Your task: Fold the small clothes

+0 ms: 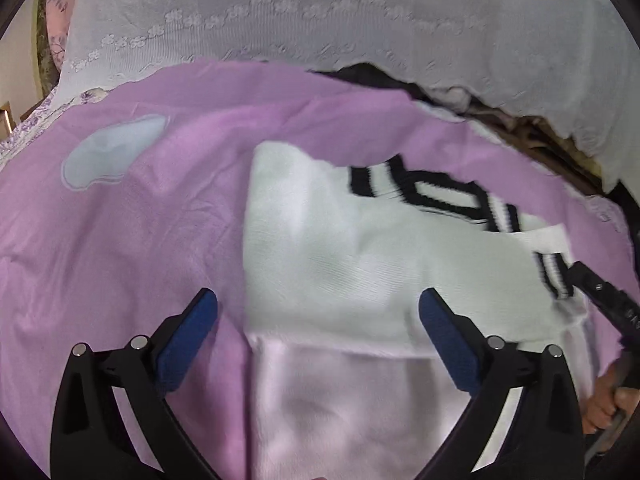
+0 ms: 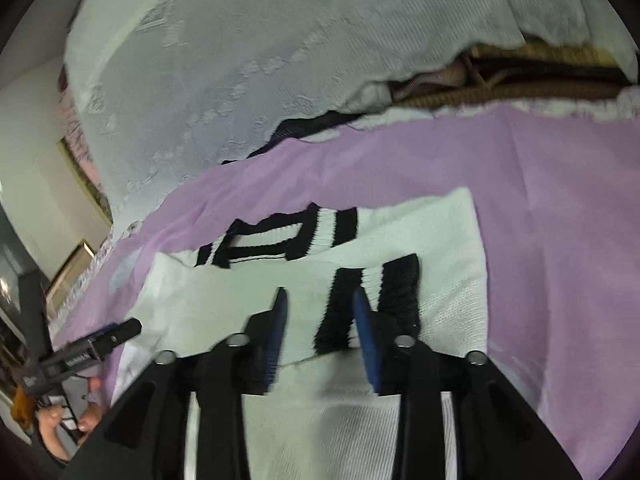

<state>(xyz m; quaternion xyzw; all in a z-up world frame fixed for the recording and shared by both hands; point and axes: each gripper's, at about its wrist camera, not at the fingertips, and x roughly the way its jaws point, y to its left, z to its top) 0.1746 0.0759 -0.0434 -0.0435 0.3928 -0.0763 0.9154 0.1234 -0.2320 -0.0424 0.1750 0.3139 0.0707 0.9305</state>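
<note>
A white knit garment (image 1: 340, 248) with black-striped collar (image 2: 288, 236) and cuff (image 2: 384, 292) lies on a lilac sheet (image 1: 120, 240). One sleeve is folded across the body, its striped cuff pointing toward the collar. My left gripper (image 1: 319, 300) is open wide above the garment's lower left part, with nothing held. My right gripper (image 2: 319, 294) hovers low over the folded cuff, jaws apart; the cloth lies between them, and the pads do not press on it. In the left wrist view the right gripper (image 1: 580, 276) enters from the right edge by the cuff.
A white lace cover (image 1: 360, 20) drapes a raised pile behind the sheet, with a dark gap (image 2: 500, 80) of brown items beneath it. A pale blue patch (image 1: 112, 152) marks the sheet at left. A person's hand (image 1: 604, 404) holds the right gripper.
</note>
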